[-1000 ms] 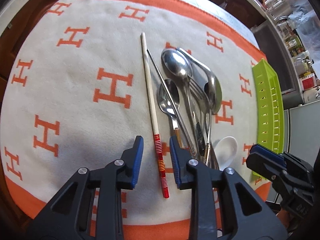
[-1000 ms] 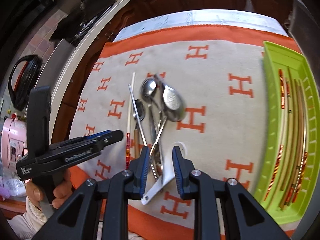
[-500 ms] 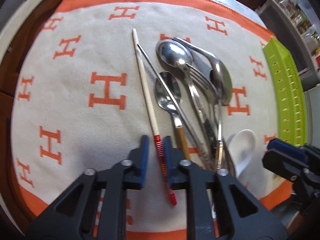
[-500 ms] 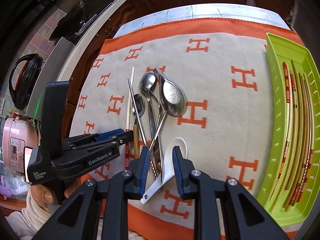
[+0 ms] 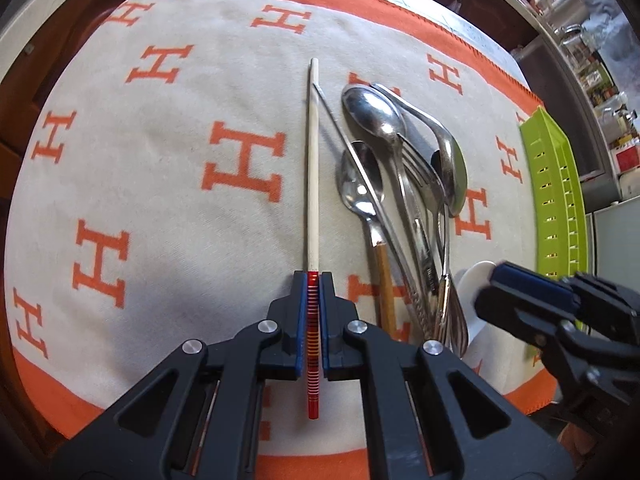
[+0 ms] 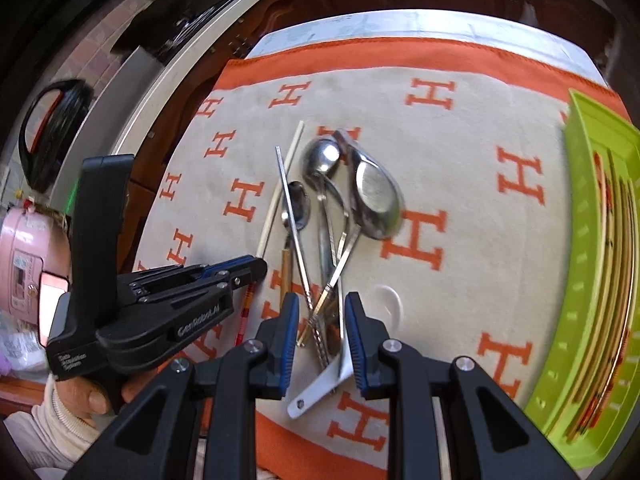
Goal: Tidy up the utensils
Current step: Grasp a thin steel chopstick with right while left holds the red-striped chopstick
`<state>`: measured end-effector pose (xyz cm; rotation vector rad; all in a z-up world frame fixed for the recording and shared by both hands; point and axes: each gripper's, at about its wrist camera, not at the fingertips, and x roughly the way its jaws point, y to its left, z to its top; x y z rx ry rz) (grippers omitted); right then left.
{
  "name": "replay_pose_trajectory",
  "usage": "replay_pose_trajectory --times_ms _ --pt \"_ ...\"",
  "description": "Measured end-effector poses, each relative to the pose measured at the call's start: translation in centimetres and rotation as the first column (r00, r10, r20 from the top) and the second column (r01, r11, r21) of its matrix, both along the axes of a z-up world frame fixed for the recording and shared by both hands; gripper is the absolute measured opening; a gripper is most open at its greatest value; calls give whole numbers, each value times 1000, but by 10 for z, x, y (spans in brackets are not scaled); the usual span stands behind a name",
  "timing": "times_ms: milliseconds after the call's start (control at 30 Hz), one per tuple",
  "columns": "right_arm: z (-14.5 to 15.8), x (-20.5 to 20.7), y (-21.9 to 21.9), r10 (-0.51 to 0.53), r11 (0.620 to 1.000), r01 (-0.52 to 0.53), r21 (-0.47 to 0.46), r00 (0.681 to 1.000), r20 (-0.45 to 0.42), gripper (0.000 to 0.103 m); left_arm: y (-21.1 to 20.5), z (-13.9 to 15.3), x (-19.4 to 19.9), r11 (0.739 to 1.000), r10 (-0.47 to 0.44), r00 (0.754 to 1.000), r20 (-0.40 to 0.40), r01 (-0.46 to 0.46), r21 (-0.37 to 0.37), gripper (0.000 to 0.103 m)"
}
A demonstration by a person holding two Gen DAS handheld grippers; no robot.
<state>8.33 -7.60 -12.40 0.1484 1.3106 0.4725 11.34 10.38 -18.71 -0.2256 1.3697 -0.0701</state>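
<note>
Between left hand-held gripper [image 5: 314, 300] pads, chopstick [image 5: 312, 168]

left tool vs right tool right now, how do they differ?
The left tool is shut on the red-banded end of the chopstick; the right tool stands partly open, gripping nothing. The left tool works beside the cutlery pile; the right tool hovers over the white spoon and metal handles. Both point steeply down at the blanket.
</note>
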Motion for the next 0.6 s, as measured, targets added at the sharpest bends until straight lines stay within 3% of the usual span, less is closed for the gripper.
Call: replay_pose_trajectory --times_ms 267,600 --pt "-14 18 37 127 989 -130 -69 991 -38 23 27 10 -11 998 33 999 21 -32 -60 3" --pt "-33 25 59 191 964 -202 -175 979 -75 23 44 14 -14 994 48 998 37 -44 -101 3"
